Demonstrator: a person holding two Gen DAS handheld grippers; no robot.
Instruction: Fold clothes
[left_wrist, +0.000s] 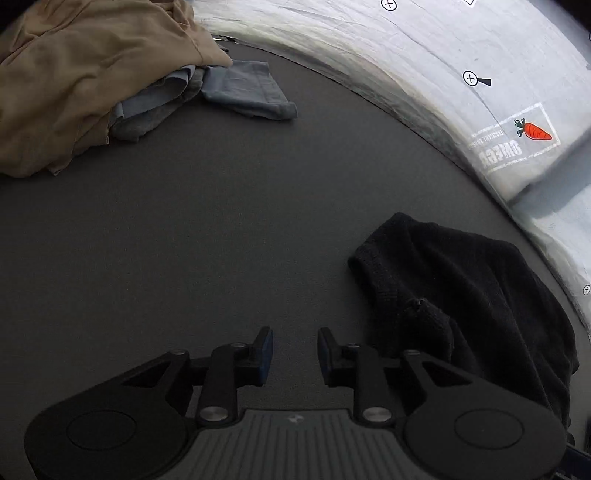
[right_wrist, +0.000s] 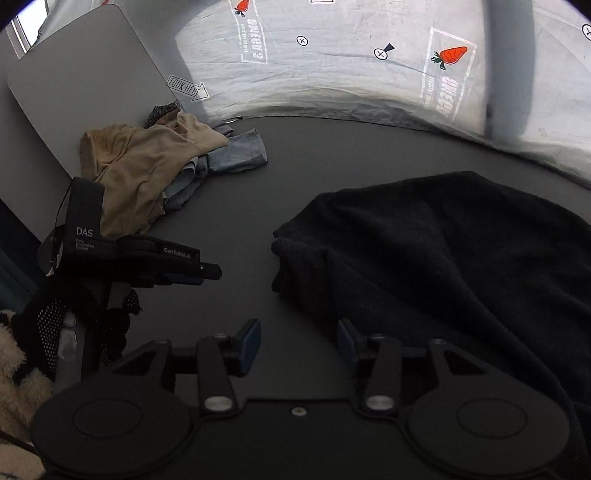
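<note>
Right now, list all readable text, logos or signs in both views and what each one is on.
"DAS" on the left gripper, body seen in the right wrist view; the small lines under it are too small to be sure of.
"GenRobot.AI" on the same gripper's side.
"LOOK HERE" in an arrow, printed on the white sheet, letters partly mirrored.
Carrot stamp on the sheet: big word mirrored, unclear; small print unreadable.
Circled cross marks on the sheet.

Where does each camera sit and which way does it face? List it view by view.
Left wrist: on the left gripper, facing down at the table; own open fingers show.
Right wrist: on the right gripper, facing across the table; own open fingers, left gripper and a gloved hand show.
Shared: black garment, tan pile.
</note>
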